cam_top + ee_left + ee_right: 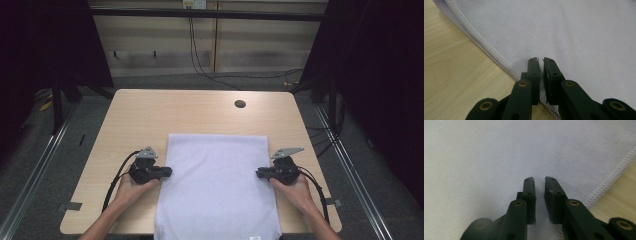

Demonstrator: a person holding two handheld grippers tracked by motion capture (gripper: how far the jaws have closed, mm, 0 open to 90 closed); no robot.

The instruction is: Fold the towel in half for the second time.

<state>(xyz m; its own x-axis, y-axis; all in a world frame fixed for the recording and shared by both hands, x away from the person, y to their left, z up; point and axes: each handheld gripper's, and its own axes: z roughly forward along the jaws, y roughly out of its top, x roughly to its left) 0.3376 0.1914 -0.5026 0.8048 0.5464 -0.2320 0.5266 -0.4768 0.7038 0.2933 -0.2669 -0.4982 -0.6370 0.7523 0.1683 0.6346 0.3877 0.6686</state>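
Fingers of the left gripper [169, 172] pinch the left hem of the white cloth [217, 185] lying flat on the worktop [150, 110], while the right gripper [258, 174], narrowly parted, sits over its right edge, grip unclear

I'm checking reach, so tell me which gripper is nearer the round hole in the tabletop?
Right. The right gripper sits at the towel's right edge, below the hole; the left gripper is across the towel.

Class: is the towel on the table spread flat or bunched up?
Spread flat: the towel lies smooth, its near edge hanging off the table.
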